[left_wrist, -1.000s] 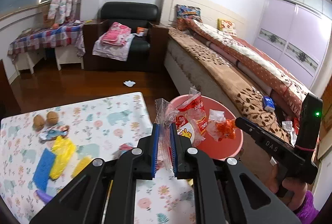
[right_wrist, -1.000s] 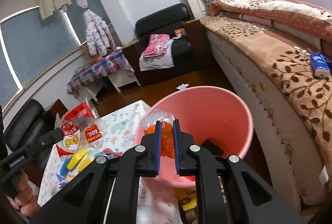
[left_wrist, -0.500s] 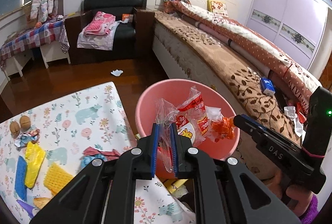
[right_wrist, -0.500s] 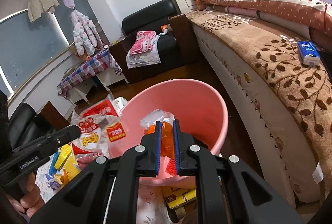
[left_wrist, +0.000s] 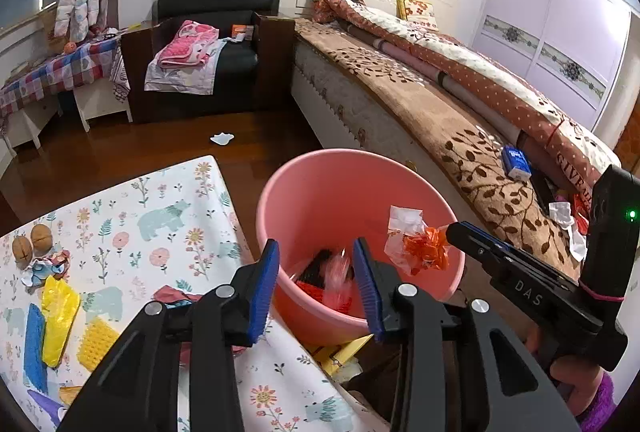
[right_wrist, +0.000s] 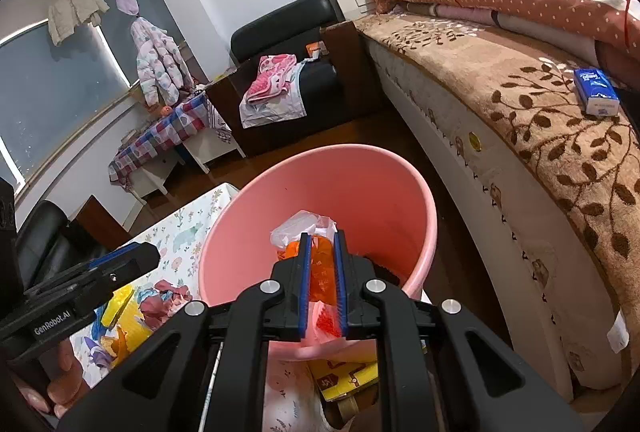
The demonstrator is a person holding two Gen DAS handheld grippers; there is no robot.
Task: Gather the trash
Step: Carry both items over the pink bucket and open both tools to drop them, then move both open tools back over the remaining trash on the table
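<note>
Beside the bed (left_wrist: 460, 120) stands a pink bucket (left_wrist: 320, 184), just ahead of both grippers. Left gripper (left_wrist: 316, 276) jaws are opening, a blurred red wrapper (left_wrist: 338, 272) between them above the bucket. Right gripper (right_wrist: 320, 272) is clamped on an orange wrapper (right_wrist: 322, 272) at the rim.

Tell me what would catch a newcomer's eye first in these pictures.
The pink bucket stands out first, on the floor between the floral-clothed table and the bed. Above it, the right hand-held gripper is shut on an orange wrapper, while the left hand-held gripper is opening its jaws with nothing pinched between them and a blurred red packet inside the bucket. More bright litter lies on the table.
</note>
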